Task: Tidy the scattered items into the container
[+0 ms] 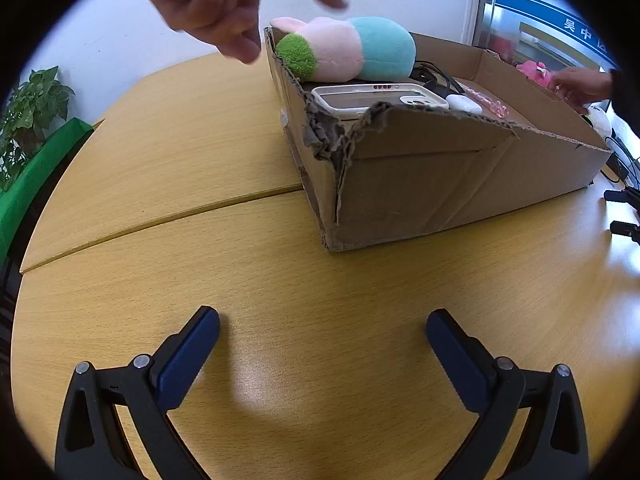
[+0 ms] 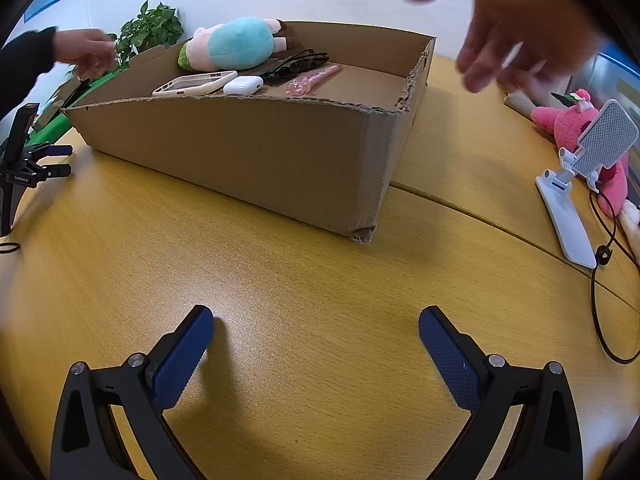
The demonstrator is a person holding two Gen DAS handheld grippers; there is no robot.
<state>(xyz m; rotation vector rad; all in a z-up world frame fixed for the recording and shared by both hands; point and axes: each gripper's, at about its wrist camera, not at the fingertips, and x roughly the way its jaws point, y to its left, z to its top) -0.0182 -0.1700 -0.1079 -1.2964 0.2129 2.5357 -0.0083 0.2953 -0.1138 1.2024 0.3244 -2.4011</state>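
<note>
Left claw spread wide, empty, above wooden table; cardboard box ahead. Right claw likewise spread, empty.

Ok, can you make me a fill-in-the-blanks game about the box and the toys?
1. The pink and blue plush toy lies inside the cardboard ____.
2. The white earbud case sits next to a phone ____.
3. The pink plush outside the box lies behind a white phone ____.
4. Both grippers' jaws are ____ with nothing between them.

Missing words: box; case; stand; open
</note>
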